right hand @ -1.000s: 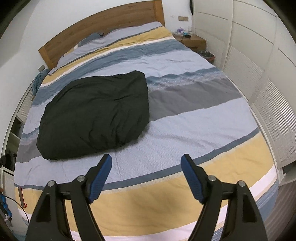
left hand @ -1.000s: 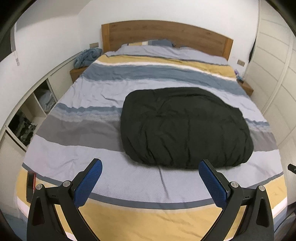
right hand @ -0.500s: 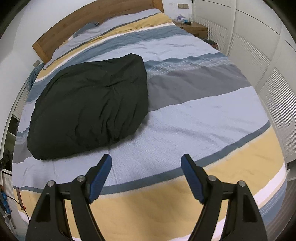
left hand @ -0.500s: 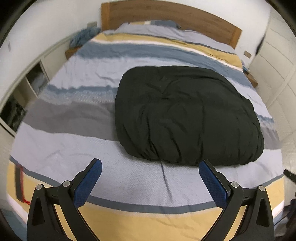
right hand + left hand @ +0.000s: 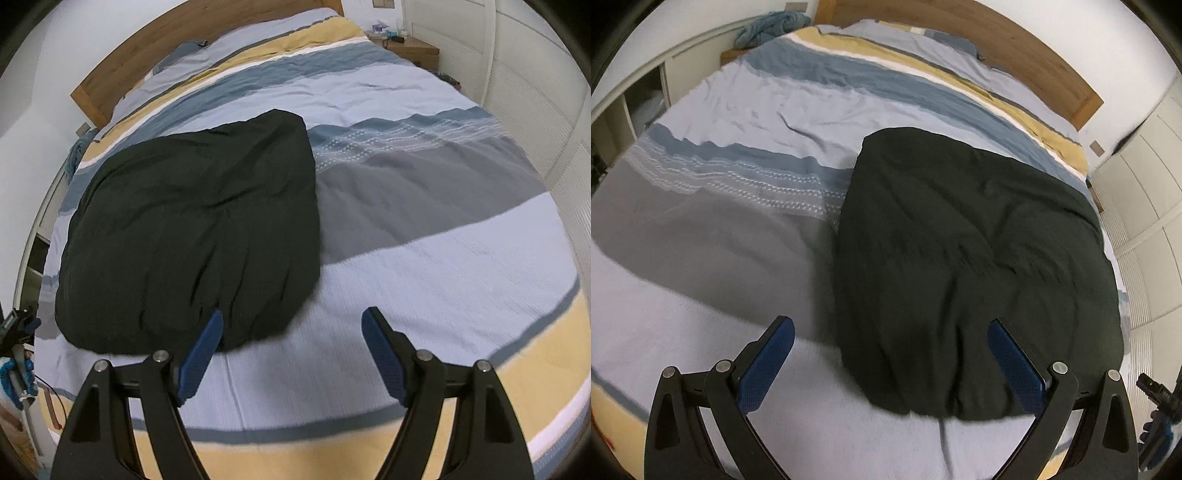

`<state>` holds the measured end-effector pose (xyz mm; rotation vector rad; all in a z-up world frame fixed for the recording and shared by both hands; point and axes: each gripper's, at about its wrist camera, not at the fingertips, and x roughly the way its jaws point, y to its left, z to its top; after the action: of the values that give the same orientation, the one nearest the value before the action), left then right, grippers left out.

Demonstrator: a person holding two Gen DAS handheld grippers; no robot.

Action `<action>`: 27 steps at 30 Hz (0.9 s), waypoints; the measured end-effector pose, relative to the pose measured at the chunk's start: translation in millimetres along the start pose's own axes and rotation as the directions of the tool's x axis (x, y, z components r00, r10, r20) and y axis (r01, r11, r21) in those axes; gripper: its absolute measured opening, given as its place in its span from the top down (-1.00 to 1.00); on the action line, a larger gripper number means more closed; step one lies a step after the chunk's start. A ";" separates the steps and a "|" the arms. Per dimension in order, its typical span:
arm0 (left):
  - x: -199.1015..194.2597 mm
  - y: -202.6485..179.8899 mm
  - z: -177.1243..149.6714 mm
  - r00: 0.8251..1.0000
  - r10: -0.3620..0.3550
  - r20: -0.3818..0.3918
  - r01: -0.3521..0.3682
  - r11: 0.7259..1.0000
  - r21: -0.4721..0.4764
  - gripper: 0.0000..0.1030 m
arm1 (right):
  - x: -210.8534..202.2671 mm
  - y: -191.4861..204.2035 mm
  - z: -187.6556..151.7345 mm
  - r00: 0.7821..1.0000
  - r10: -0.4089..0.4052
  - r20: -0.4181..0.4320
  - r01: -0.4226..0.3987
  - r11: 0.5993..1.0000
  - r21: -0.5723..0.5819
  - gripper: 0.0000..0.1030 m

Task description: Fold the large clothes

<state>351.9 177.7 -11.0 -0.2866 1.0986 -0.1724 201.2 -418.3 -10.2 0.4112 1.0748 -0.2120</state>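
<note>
A large black padded garment (image 5: 975, 258) lies spread flat on the striped bed cover (image 5: 713, 206); it also shows in the right wrist view (image 5: 199, 225). My left gripper (image 5: 890, 339) is open and empty, hovering just above the garment's near left corner. My right gripper (image 5: 291, 328) is open and empty, just short of the garment's near right corner, its left finger (image 5: 201, 350) overlapping the hem in view.
The bed has a wooden headboard (image 5: 177, 40) and pillows at the far end. White wardrobe doors (image 5: 535, 92) run along the right side. Open shelves (image 5: 631, 107) and a blue cloth heap (image 5: 768, 31) stand at the left. A nightstand (image 5: 413, 50) is at the far right.
Both grippers have moved forward and down toward the garment's near edge; the left one swung toward its left corner. Both stay open.
</note>
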 end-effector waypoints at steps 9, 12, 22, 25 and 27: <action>65.0 9.8 31.9 0.993 -0.085 -0.086 0.083 0.996 -0.026 -0.99 | 57.1 -9.7 41.9 0.995 0.102 -0.022 -0.100 0.993 0.061 -0.50; 84.8 15.2 38.9 0.985 -0.125 -0.122 0.121 0.992 -0.036 -0.99 | 79.1 -11.1 54.9 0.991 0.129 -0.029 -0.127 0.990 0.062 -0.50; 140.7 38.7 38.5 0.907 -0.336 -0.254 0.306 0.940 -0.148 -0.99 | 168.5 -21.2 78.7 0.936 0.316 -0.156 -0.301 0.947 0.115 -0.85; 152.2 42.9 36.1 0.882 -0.388 -0.268 0.350 0.919 -0.179 -0.99 | 194.8 -24.9 77.6 0.896 0.392 -0.211 -0.362 0.917 0.165 -0.93; 156.5 45.6 33.1 0.866 -0.425 -0.264 0.377 0.901 -0.214 -0.99 | 210.8 -26.4 74.7 0.865 0.445 -0.232 -0.403 0.892 0.205 -1.00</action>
<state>451.2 182.3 -144.2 -0.6496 1.3527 -0.5202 350.0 -467.6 -171.9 0.8226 1.2127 0.1665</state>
